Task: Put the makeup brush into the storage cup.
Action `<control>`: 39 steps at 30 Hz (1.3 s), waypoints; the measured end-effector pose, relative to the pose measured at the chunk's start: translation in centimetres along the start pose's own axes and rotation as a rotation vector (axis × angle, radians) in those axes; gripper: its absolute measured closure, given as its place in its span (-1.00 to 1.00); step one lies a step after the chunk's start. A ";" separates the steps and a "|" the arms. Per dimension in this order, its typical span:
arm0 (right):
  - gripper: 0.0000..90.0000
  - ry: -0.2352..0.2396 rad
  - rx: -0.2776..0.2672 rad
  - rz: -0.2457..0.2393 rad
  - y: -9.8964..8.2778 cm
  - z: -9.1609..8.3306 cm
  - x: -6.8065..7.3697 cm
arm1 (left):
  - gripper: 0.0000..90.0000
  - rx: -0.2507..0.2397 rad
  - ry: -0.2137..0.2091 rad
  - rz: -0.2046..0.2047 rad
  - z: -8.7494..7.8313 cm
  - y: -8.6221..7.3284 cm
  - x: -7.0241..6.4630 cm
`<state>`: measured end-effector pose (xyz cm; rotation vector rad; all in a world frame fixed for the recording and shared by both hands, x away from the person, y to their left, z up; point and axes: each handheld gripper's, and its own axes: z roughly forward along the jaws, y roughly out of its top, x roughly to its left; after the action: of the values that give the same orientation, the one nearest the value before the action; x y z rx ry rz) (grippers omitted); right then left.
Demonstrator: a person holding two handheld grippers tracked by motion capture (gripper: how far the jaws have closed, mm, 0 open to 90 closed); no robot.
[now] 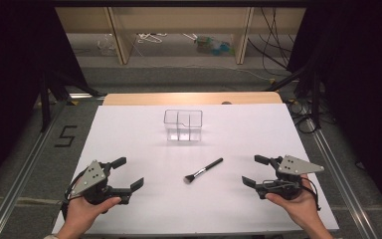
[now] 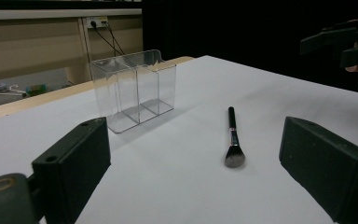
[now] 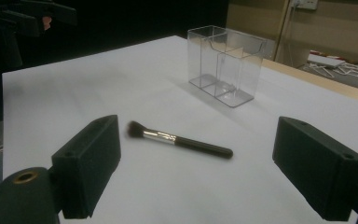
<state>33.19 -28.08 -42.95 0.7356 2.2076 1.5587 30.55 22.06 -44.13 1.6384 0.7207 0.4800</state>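
So both hands were parked low at the near edge of the white table top (image 1: 129, 129), one on each side, knuckles down on the surface. The left hand (image 1: 87, 209) had the black two-jaw left gripper (image 1: 128, 174) aimed inward and a bit forward, with the grey three-cornered plate on top tilted up. The right hand (image 1: 293, 199) mirrored that with the black two-jaw right gripper (image 1: 252, 171), pointed toward the middle of the table. Both sets of jaws were spread wide with nothing between them, just bare table, so neither had hold of anything.

The small makeup brush with a black handle, silver ferrule and dark fluffy head (image 1: 203, 171) was lying flat on the table roughly midway between the two grippers, well apart from both. It sat at a slant, bristles toward the person and slightly left, handle tip pointing away to the right. In the left gripper view the brush (image 2: 233, 137) showed up between that gripper's jaws but farther out, bristles nearest. The right gripper view had it (image 3: 179, 139) lying crosswise, bristles to the left.

Behind it, toward the far side, stood a clear plastic organiser box with inner dividers (image 1: 183, 125), upright, and nothing visible in it.
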 end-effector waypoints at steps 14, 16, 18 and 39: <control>-0.64 0.016 0.020 -0.026 0.0 0.4 0.1 | -0.78 0.005 -0.007 0.023 0.0 0.0 0.0; -0.64 0.011 0.033 -0.046 0.2 0.6 0.1 | -0.78 0.006 -0.007 0.024 0.0 0.0 -0.1; -0.64 0.018 0.045 -0.061 0.4 0.6 0.1 | -0.77 0.010 -0.008 0.024 0.0 0.0 0.0; -0.63 0.124 0.237 -0.187 2.3 4.7 -0.1 | -0.76 0.020 -0.015 0.025 0.1 -0.1 -0.1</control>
<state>36.40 -23.92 -42.37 0.4886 2.5013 1.3001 30.51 21.93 -44.24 1.6697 0.6965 0.4798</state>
